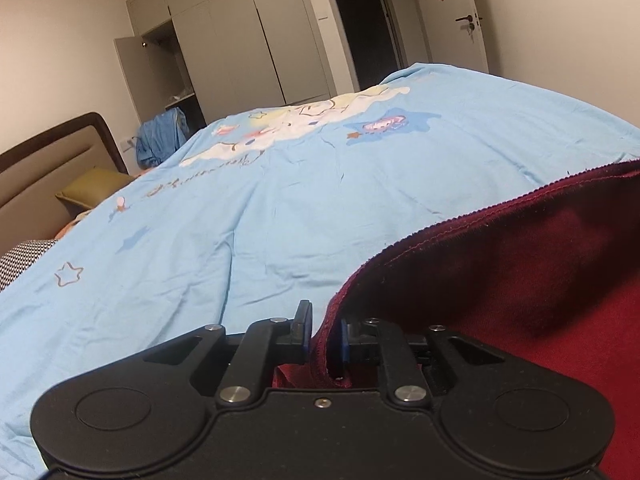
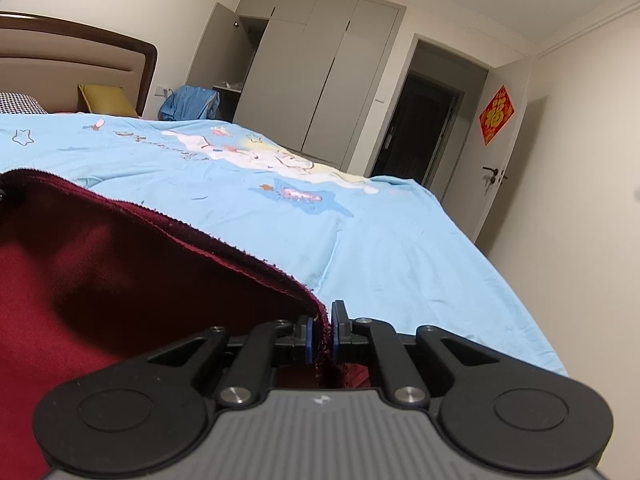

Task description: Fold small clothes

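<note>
Covering most of the bed (image 1: pixel 280 220) is a light blue cartoon quilt (image 2: pixel 360 240), with a dark red garment (image 1: pixel 520 280) stretched just above it between both grippers. The left hand-held gripper (image 1: pixel 326 336) has its pads slightly apart around the hem, while the right hand-held gripper (image 2: pixel 322 334) pinches the other edge tight.

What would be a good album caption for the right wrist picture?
The right gripper pinches the edge of a dark red garment above a light blue bedspread.
</note>
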`<state>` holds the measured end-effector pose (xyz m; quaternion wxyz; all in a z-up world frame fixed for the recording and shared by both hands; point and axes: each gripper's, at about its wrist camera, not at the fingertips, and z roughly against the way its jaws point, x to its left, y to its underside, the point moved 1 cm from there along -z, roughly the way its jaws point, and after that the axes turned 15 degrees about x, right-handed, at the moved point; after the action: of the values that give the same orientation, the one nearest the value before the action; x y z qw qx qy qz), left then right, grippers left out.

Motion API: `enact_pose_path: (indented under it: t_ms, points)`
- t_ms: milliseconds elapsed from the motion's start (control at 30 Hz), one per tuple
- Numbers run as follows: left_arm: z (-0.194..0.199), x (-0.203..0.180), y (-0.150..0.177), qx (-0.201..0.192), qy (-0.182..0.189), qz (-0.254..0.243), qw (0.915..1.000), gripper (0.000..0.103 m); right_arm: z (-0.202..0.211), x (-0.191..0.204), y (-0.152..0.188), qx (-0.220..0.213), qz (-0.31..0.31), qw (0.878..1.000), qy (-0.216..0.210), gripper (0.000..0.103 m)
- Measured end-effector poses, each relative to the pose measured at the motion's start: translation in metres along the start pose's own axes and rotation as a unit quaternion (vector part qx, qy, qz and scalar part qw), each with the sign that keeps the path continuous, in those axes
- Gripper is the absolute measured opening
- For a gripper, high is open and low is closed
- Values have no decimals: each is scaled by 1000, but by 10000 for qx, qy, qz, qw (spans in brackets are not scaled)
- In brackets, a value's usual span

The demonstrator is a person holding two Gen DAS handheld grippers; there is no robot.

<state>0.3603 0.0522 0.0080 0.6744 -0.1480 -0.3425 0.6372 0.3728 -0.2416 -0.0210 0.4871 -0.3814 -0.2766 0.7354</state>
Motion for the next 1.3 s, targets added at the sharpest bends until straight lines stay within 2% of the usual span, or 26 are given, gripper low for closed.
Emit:
enact_pose_path:
  t_ms: [67, 133, 167, 200, 233, 267, 333, 400, 500, 633, 700, 800, 867, 933, 1033, 1200, 1300]
  points:
    - [-3, 0, 1, 33, -8, -7, 10000, 27, -2, 2, 2, 42, -6, 10000, -27, 10]
    - [-3, -4, 2, 23, -56, -35, 10000, 51, -5, 3, 2, 91, -11, 10000, -36, 18]
    - [-3, -4, 3, 15, -77, -40, 10000, 57, -5, 4, 2, 100, -26, 9999, -26, 28]
    - [-2, -5, 5, 11, -90, -33, 10000, 65, -6, 4, 2, 97, -43, 9999, -25, 43]
    - [-1, -6, 7, 17, -96, -21, 10000, 71, -5, 5, 3, 86, -67, 9999, -23, 51]
    - [-1, -6, 8, 28, -101, -2, 9999, 73, -4, 5, 4, 72, -90, 9999, -15, 59]
    - [1, -6, 11, 60, -133, 49, 9999, 81, -3, 4, 5, 67, -104, 9999, -20, 63]
    - [0, -4, 15, 102, -229, 99, 9996, 88, -2, 5, 6, 97, -112, 9999, -11, 74]
    - [-4, 0, 24, 208, -398, 210, 9988, 90, -1, 3, 11, 142, -165, 9998, 5, 90]
    - [-26, 19, 35, 639, -299, 802, 9943, 90, -4, 2, 27, 345, -236, 9990, 169, 97]
    - [-35, 32, 39, 803, -162, 1252, 9887, 91, -7, 0, 38, 487, -306, 9979, 294, 100]
    - [-43, 48, 47, 877, 76, 1885, 9781, 99, -16, -6, 52, 706, -470, 9952, 480, 101]
    - [-49, 52, 53, 958, 161, 2113, 9726, 100, -24, -9, 62, 838, -600, 9924, 674, 102]
    - [-55, 54, 59, 968, 219, 2222, 9699, 103, -32, -13, 71, 940, -775, 9894, 790, 103]
    - [-59, 52, 63, 958, 239, 2239, 9696, 103, -38, -17, 84, 897, -998, 9882, 742, 103]
    - [-51, 50, 60, 993, 162, 2188, 9706, 102, -41, -9, 90, 791, -831, 9892, 909, 103]
    - [-35, 49, 63, 884, 124, 2132, 9729, 102, -36, -11, 88, 770, -857, 9894, 885, 103]
